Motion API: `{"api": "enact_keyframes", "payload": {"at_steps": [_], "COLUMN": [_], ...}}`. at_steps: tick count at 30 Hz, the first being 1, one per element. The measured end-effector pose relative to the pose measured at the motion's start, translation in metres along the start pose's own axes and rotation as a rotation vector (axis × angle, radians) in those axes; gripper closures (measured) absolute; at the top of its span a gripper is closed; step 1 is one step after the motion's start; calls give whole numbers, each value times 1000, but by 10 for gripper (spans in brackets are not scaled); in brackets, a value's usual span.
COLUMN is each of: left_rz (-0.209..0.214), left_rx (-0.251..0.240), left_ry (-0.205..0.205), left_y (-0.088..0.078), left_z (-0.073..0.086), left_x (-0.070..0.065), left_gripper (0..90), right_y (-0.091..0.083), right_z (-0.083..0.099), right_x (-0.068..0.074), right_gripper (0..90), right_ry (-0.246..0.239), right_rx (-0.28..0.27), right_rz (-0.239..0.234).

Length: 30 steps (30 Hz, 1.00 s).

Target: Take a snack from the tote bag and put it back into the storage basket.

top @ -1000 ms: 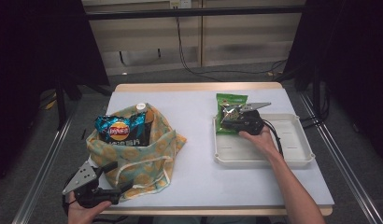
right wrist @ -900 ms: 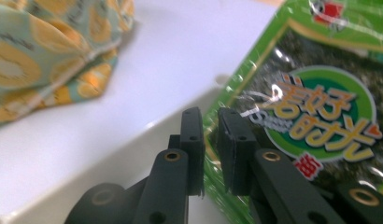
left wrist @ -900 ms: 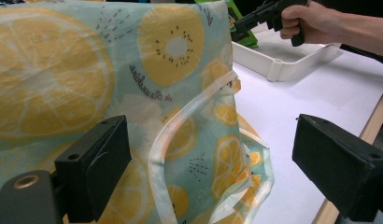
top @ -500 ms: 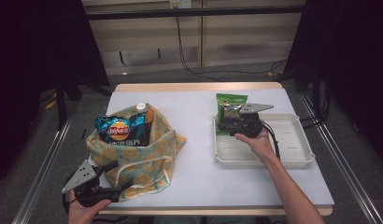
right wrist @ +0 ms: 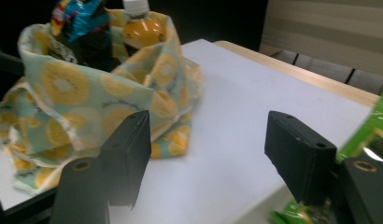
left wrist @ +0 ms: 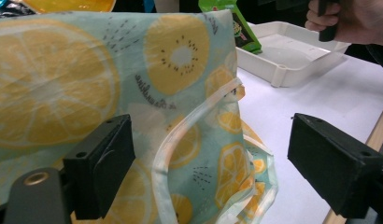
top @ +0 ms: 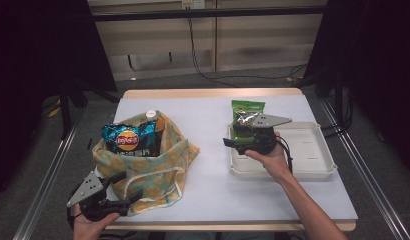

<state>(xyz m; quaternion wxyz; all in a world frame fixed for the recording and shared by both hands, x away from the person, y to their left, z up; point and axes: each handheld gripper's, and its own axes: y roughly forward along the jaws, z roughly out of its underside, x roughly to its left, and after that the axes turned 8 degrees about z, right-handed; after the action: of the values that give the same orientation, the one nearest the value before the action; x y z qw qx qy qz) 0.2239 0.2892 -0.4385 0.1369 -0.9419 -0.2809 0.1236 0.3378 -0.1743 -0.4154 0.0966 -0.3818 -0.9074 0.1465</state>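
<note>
Right gripper (top: 230,143) above tray (top: 313,172), jaws just opening, nothing between; green packet (top: 245,112) beside it. Left gripper (left wrist: 213,172) released, straddling bag (top: 143,170) handle (left wrist: 189,140).

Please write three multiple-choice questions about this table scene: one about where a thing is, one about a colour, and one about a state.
1. Where does the green snack packet stand?
A. inside the fabric bag
B. at the far left corner of the white tray
C. on the floor

2. What pattern does the fabric bag carry?
A. yellow citrus slices on pale blue-green
B. red stripes
C. plain black

3. How are the jaws of the right gripper?
A. shut on the packet
B. shut on the tray
C. open with nothing between them

Answers: 1 B, the high view shows the packet at the corner of the white tray. 2 A, the left gripper view shows lemon slices up close. 3 C, its own view shows the jaws apart, having just opened, over bare table.
</note>
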Motion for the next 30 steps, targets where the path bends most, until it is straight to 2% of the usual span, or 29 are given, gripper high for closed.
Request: {"api": "enact_keyframes", "payload": {"at_steps": [3, 6, 9, 11, 12, 14, 16, 17, 21, 22, 26, 30], "left_rz": [2, 4, 8, -9, 4, -4, 4, 6, 14, 27, 6, 10], "left_rx": [1, 5, -2, 0, 2, 8, 2, 17, 23, 15, 27, 28], "left_ry": [4, 5, 6, 2, 4, 9, 0, 12, 13, 15, 23, 17], "left_y": [0, -1, -2, -2, -2, -1, 0, 0, 0, 2, 2, 3], "left_z": [0, 0, 1, 0, 0, 0, 0, 0, -1, -1, -2, -2], "left_x": [0, 0, 1, 2, 4, 4, 2, 3, 2, 2, 2, 2], "left_gripper": [181, 209, 219, 221, 221, 226, 243, 253, 291, 291, 292, 286], "right_y": [5, 13, 24, 33, 37, 46, 53, 57, 70, 73, 84, 95], "right_z": [-2, -6, -11, -14, -16, -20, -23, -24, -27, -28, -28, -35], "right_x": [10, 18, 26, 32, 36, 42, 47, 50, 58, 59, 63, 69], "right_gripper": [327, 401, 454, 464, 471, 473, 473, 473, 464, 459, 442, 425], "right_ry": [-9, -12, -10, -15, -17, -19, -20, -18, -20, -15, -4, -16], "right_rx": [1, -8, -7, -8, -7, -7, -15, -18, -20, -24, -21, -22], "right_rz": [-22, -65, -103, -129, -133, -153, -163, -181, -204, -213, -231, -248]}}
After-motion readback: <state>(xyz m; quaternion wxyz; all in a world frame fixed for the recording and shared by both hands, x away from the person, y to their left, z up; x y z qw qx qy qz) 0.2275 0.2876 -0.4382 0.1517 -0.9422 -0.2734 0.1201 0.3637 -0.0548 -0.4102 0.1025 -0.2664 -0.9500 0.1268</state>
